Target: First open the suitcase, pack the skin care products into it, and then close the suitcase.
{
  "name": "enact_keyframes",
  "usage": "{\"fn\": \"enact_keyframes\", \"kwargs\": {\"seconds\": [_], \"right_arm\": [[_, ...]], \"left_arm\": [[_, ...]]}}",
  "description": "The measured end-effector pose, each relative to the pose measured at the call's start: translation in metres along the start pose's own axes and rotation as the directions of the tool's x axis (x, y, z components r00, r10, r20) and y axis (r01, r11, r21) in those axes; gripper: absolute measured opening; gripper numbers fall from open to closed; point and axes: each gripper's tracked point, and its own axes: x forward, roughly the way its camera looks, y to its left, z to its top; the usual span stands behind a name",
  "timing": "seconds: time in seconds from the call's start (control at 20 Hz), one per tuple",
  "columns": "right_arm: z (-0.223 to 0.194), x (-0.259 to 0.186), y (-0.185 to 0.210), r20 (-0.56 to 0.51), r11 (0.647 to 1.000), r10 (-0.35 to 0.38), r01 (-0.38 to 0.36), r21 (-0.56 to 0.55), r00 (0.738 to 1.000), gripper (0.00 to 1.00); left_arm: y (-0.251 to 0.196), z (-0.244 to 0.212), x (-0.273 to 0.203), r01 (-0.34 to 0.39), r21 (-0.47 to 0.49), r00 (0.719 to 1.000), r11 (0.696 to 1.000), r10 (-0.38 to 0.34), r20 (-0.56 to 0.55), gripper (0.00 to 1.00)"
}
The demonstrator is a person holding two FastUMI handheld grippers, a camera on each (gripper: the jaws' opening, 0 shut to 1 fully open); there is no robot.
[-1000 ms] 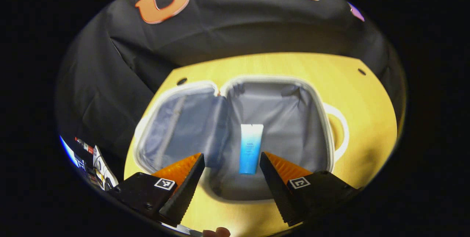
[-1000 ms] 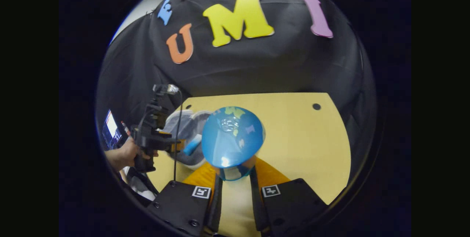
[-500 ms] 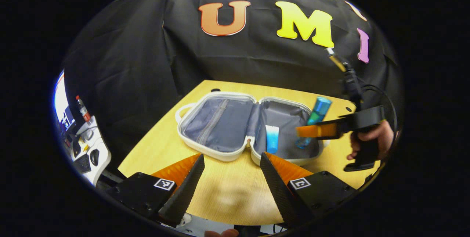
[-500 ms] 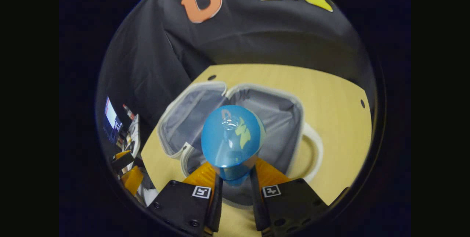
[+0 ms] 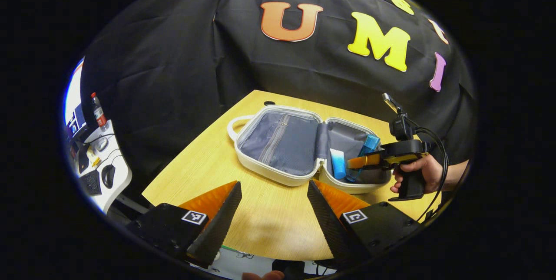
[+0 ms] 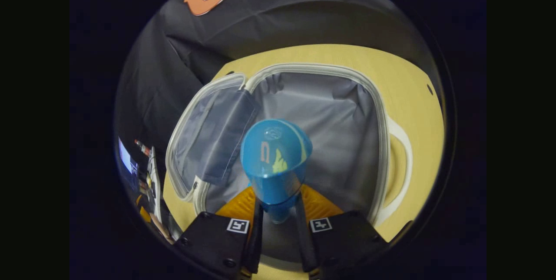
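Observation:
The white suitcase point(image 5: 278, 179) lies open on the wooden table point(image 5: 204, 171), grey lining up. A small blue tube point(image 5: 337, 163) rests in its right half. Beside the tube a blue bottle point(image 5: 368, 145) stands tilted in that half, with my right gripper point(image 5: 354, 163) shut on its lower part and a hand point(image 5: 419, 171) behind. In the right gripper view the bottle point(image 6: 274, 158) sits between the fingers of the right gripper point(image 6: 278, 206), low over the suitcase lining point(image 6: 334, 132). My left gripper point(image 5: 273, 184) is open and holds nothing, over the table's near edge, short of the suitcase.
A white desk point(image 5: 97, 171) with a mouse, a keyboard and a drinks bottle point(image 5: 97, 113) stands beyond the table's left edge. The suitcase has looped handles point(image 6: 406, 158) at both outer ends. Small dark holes point(image 5: 269, 103) mark the table's far side.
My left gripper has drawn back from over the suitcase to the table's near edge. My right gripper has carried the blue bottle from beside the suitcase down into its right half.

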Motion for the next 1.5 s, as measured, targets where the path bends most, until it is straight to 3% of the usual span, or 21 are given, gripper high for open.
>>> {"fn": "enact_keyframes", "kwargs": {"seconds": [0.3,0.75,0.8,0.9,0.95,1.0,1.05,1.1,1.35,1.5], "right_arm": [[0.004,0.018,-0.009,-0.045,0.992,-0.053,0.057,0.108,0.998,0.37],[-0.002,0.011,-0.007,-0.06,0.993,-0.079,0.084,0.085,0.995,0.45],[-0.001,0.006,-0.007,-0.05,0.994,-0.079,0.083,0.077,0.996,0.41],[0.001,-0.006,-0.009,-0.022,0.995,-0.094,0.095,0.035,0.995,0.56],[0.004,-0.014,-0.01,0.004,0.994,-0.105,0.105,-0.007,0.994,0.55],[0.008,-0.024,-0.011,0.04,0.992,-0.115,0.117,-0.053,0.993,0.67],[0.012,-0.036,-0.01,0.075,0.987,-0.12,0.127,-0.099,0.99,0.63],[0.015,-0.049,-0.009,0.111,0.981,-0.122,0.137,-0.136,0.986,0.7],[0.028,-0.115,-0.002,0.271,0.938,-0.108,0.188,-0.29,0.957,0.76],[0.025,-0.151,0.005,0.332,0.915,-0.082,0.203,-0.348,0.94,0.79]], "left_arm": [[-0.005,0.009,0.003,0.019,0.025,1.0,1.0,-0.019,0.021,0.98],[-0.004,0.025,0.004,0.029,0.005,0.998,1.0,-0.03,0.05,0.98],[-0.003,0.027,0.006,0.027,0.007,0.998,1.0,-0.027,0.053,0.98],[0.0,0.034,0.01,0.033,0.002,0.998,0.999,-0.033,0.061,0.98],[0.001,0.038,0.012,0.041,0.0,0.997,0.999,-0.041,0.068,0.98],[0.004,0.044,0.016,0.039,0.004,0.996,0.999,-0.039,0.081,0.98],[0.011,0.05,0.018,0.033,0.014,0.995,0.999,-0.035,0.093,0.98],[0.017,0.055,0.02,0.03,0.02,0.994,0.999,-0.032,0.104,0.97],[0.051,0.084,0.037,0.038,0.026,0.987,0.999,-0.042,0.154,0.98],[0.066,0.092,0.051,0.1,-0.007,0.984,0.995,-0.097,0.152,0.98]]}}
